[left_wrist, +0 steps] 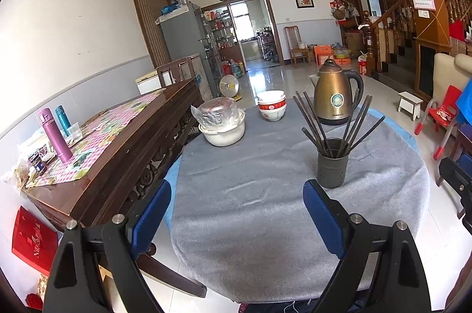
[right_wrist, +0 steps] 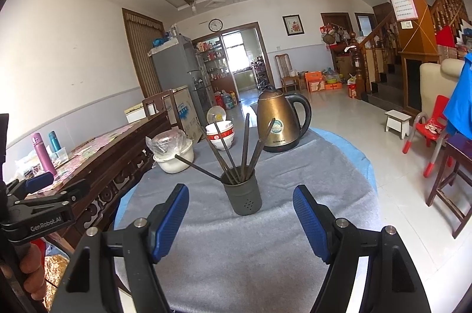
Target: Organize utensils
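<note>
Now, what we see, line by line:

Left gripper [left_wrist: 237, 212]: ours is spread wide and holds nothing, hovering over the near edge of the desk.

Right gripper [right_wrist: 240, 217]: also spread wide and empty, pointed at the holder just ahead.

Holder [left_wrist: 332, 164]: a dark perforated cup standing upright on the grey cloth [left_wrist: 250, 209], to the right of the left gripper's line.

Chopsticks [left_wrist: 339, 121]: we see a dark bundle standing in the holder, fanned outward and leaning in several directions.

Kettle [left_wrist: 336, 92]: bronze, behind the holder.

Stacked bowls [left_wrist: 271, 106]: left of the kettle.

White pot [left_wrist: 222, 127]: further left, with plastic-wrapped contents.
</note>
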Tool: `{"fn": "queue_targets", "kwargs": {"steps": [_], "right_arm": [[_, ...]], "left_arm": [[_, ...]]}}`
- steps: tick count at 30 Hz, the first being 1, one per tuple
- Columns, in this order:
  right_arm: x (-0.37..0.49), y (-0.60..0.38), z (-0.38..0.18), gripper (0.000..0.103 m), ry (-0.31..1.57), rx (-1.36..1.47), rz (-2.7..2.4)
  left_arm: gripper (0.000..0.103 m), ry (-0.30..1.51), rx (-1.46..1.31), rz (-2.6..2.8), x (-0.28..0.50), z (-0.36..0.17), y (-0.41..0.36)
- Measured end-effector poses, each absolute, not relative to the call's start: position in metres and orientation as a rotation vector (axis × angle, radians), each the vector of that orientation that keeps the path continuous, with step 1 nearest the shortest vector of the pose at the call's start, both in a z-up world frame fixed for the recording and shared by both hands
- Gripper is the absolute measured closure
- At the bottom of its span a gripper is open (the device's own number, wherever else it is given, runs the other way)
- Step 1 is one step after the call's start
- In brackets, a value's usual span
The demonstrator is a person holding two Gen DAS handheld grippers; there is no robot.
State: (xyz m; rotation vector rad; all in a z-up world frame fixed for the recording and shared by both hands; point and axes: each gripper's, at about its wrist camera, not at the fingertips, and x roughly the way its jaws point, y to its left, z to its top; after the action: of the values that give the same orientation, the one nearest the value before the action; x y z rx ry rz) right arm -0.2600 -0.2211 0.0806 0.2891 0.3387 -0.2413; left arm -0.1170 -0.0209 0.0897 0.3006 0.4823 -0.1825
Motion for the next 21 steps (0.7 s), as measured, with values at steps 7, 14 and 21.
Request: {"fn": "queue_targets", "kwargs": {"steps": [7, 14, 21], "right_arm": [[-0.256, -0.229, 0.079, 0.027, 0.348, 0.302, -0.259], [-0.233, -0.226, 0.072, 0.027, 0.380, 0.288, -0.229], [-0.197, -0.232, 0.054, 0.027, 0.430, 0.285, -0.220]], "left_arm": [[0.012, 0.498, 0.312, -0.190, -0.110, 0.085, -0.027], [0.012, 0.546, 0.315, -0.192, -0.088, 0.070, -0.034], [0.012, 0.639, 0.308, -0.188, -0.055, 0.035, -0.041]]}}
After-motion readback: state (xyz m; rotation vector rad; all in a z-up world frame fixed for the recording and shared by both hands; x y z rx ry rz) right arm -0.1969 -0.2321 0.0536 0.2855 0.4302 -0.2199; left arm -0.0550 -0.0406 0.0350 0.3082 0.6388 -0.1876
